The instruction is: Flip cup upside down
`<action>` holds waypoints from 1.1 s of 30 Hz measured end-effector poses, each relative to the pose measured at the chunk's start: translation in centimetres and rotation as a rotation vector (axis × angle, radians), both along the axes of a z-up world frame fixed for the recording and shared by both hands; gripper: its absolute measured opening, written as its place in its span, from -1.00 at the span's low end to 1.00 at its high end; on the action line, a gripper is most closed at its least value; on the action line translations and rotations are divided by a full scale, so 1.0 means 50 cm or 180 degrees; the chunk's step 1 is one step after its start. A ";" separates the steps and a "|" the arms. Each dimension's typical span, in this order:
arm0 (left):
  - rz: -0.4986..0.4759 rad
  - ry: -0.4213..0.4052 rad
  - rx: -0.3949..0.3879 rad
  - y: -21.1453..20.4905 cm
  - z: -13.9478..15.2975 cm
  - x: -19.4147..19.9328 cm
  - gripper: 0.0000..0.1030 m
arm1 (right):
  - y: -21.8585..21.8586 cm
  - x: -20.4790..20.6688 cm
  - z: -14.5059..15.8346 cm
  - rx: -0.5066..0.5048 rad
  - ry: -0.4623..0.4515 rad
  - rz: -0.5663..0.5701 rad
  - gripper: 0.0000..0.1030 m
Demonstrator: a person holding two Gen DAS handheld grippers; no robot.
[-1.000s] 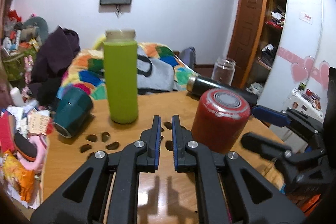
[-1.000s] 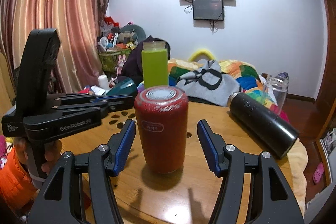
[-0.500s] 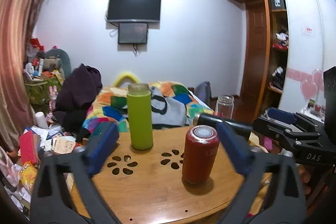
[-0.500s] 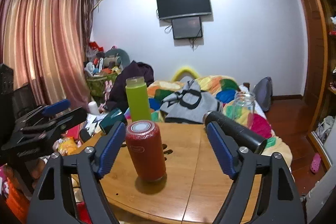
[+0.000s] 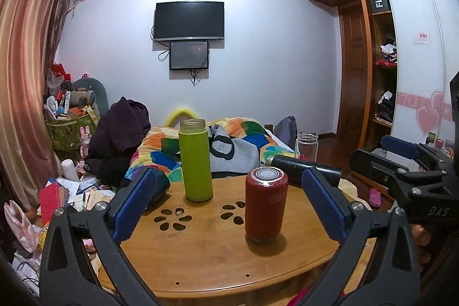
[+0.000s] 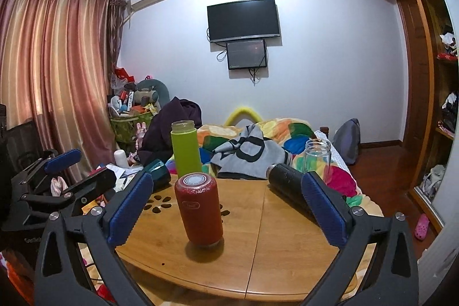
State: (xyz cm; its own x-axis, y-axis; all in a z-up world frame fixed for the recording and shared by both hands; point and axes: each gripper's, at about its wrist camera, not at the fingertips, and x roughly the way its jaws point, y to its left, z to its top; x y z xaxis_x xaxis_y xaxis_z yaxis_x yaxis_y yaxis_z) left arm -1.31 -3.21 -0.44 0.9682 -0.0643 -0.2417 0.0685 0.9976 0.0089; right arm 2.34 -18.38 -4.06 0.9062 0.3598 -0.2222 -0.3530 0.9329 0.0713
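Note:
A red cup [image 5: 266,204] stands on the round wooden table [image 5: 200,254] with its flat silver base facing up; it also shows in the right wrist view [image 6: 199,210]. My left gripper [image 5: 228,204] is open wide and empty, held back near the table's front edge. My right gripper [image 6: 226,210] is open wide and empty too, also back from the cup. The right gripper shows at the right of the left wrist view [image 5: 401,159], and the left gripper at the left of the right wrist view [image 6: 57,177].
A tall green bottle [image 5: 195,159] stands upright at the back of the table. A black flask [image 6: 289,185] lies on its side at the back right, a clear glass jar [image 6: 317,155] behind it. A dark teal cup [image 6: 156,177] lies at the back left. A bed with clutter is beyond.
Both grippers have pulled back and up from the table. The left gripper went from shut to wide open. The right gripper opened wider. The red cup stands where it was.

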 end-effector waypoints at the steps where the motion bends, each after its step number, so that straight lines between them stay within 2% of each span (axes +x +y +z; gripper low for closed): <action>1: 0.0008 -0.0006 0.0001 0.000 0.000 -0.003 1.00 | -0.001 -0.001 -0.001 0.0006 0.0008 0.0003 1.00; 33: 0.0062 -0.0042 0.0013 0.002 -0.001 -0.006 1.00 | -0.003 -0.005 -0.006 0.0001 0.0022 -0.0012 1.00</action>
State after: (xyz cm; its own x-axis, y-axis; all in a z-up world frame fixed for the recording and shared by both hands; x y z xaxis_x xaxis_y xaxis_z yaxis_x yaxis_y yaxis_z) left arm -1.61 -3.14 -0.52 0.9724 -0.0444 -0.2292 0.0488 0.9987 0.0137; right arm 2.11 -18.51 -4.33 0.9059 0.3566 -0.2284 -0.3490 0.9342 0.0741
